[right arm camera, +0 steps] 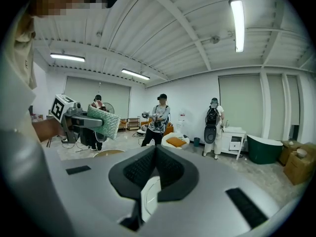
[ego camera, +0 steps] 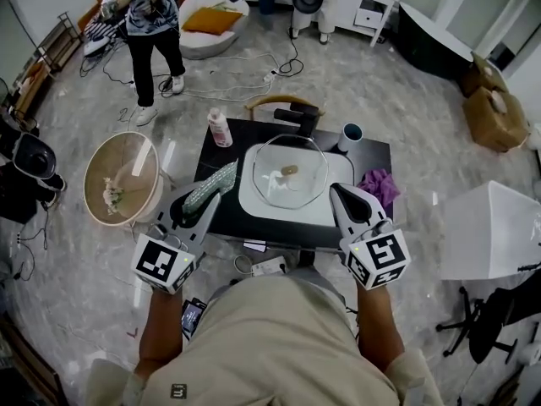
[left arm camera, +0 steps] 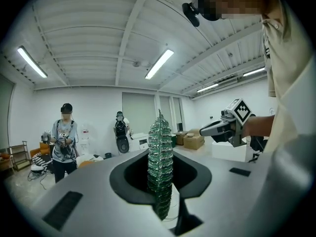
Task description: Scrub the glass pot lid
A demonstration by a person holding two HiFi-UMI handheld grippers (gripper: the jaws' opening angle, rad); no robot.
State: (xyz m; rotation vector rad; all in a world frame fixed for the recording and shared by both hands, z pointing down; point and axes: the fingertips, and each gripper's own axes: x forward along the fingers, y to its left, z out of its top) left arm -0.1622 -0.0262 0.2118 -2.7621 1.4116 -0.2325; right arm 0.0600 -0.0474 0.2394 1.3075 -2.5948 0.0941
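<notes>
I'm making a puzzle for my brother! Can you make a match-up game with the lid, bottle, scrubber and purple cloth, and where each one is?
Things:
1. lid
2. bottle
3. scrubber
4. purple cloth

Places:
A. in the left gripper
B. on the white tray
C. far left corner of the table
D. right edge of the table

Pairs: 1-B, 2-C, 3-A, 4-D

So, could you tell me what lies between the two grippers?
Head view: the clear glass pot lid resting on a white rectangular tray.
</notes>
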